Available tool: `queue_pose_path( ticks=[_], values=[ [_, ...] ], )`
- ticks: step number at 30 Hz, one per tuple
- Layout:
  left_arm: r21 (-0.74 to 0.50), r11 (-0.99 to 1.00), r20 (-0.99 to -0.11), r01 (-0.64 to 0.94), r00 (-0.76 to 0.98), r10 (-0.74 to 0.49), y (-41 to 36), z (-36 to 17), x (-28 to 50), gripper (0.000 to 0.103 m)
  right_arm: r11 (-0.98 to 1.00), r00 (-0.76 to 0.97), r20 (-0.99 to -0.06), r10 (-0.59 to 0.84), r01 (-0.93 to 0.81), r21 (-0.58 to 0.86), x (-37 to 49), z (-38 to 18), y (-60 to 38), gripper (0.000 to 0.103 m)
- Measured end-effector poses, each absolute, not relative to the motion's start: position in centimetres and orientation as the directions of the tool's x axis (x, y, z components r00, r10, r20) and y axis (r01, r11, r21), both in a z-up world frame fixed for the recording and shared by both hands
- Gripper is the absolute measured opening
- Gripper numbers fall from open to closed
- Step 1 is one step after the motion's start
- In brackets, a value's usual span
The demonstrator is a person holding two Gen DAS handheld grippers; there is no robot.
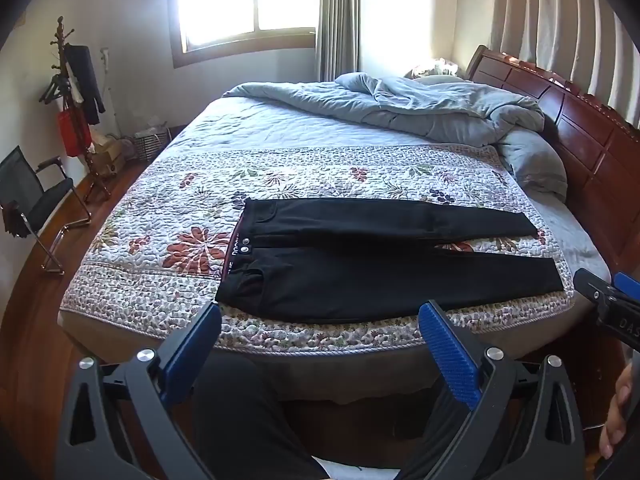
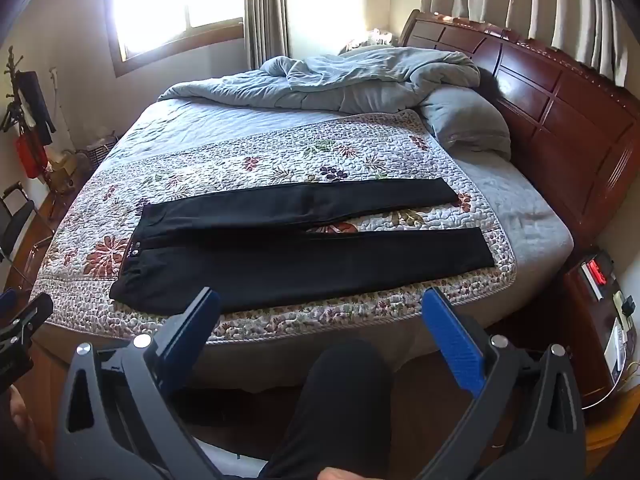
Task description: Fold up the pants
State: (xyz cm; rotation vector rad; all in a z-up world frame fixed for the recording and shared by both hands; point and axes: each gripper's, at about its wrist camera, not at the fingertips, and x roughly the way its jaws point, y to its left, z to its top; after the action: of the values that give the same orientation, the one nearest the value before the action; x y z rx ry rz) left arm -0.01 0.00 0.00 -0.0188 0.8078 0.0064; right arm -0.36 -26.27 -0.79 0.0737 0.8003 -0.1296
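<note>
Black pants [image 1: 360, 264] lie flat on the floral quilt [image 1: 160, 248] of the bed, waistband to the left, two legs spread to the right. They also show in the right wrist view [image 2: 304, 252]. My left gripper [image 1: 320, 320] is open and empty, held back from the near bed edge, just short of the near leg. My right gripper [image 2: 320, 304] is open and empty, likewise just off the bed edge before the near leg. The right gripper's tip shows at the right edge of the left wrist view [image 1: 608, 300].
A rumpled grey duvet [image 1: 420, 104] and pillow [image 1: 536, 164] lie at the far side by the wooden headboard [image 1: 580, 128]. A chair [image 1: 36, 200] and coat rack [image 1: 76, 92] stand left. A nightstand [image 2: 600, 312] stands right. The person's dark-clad legs [image 2: 340, 408] are below.
</note>
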Motion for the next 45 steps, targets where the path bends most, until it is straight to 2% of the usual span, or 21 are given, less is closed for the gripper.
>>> queue_pose_path(
  ticks=[45],
  values=[
    [-0.007, 1.0, -0.741, -0.026, 0.672, 0.012, 0.0, -0.9, 0.1, 0.099, 0.989, 0.676, -0.731, -0.097, 0.151, 0.008, -0.2, -1.7, -27.5, 0.101]
  ],
)
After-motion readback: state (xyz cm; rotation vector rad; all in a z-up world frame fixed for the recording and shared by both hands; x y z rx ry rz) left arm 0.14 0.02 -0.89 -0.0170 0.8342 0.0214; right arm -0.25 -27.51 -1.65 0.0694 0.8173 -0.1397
